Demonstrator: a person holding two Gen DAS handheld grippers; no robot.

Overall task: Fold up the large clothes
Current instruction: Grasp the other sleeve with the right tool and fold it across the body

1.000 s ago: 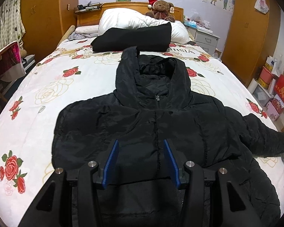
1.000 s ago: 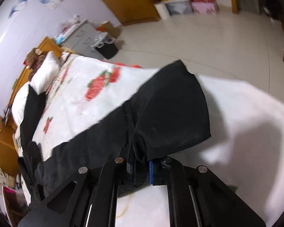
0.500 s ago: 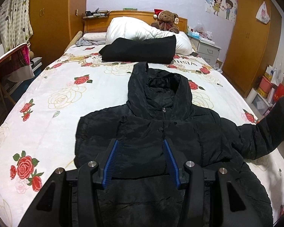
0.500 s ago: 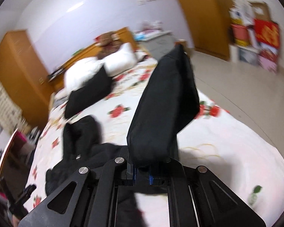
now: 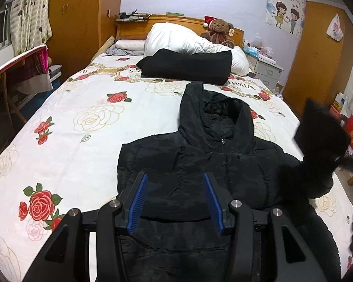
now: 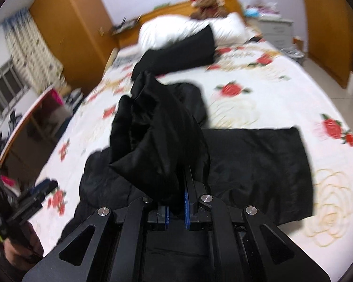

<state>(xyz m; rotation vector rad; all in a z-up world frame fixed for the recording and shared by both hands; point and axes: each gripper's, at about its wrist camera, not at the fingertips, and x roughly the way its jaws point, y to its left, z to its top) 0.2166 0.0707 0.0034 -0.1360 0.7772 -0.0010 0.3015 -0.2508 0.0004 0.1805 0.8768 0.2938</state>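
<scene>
Black hooded puffer jacket lies flat on the rose-print bed under your half-open, empty left jaws, while your right jaws pinch its sleeve shut; slippery padding could slide free mid-fold.

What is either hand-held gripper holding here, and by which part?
Right hand-held gripper pinches the black jacket by its sleeve; left hand-held gripper holds nothing.

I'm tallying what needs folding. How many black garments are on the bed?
2. A black hooded jacket lies spread at the near end, its sleeve held up in the right gripper. A folded black garment lies by the pillows. Others may be hidden.
</scene>
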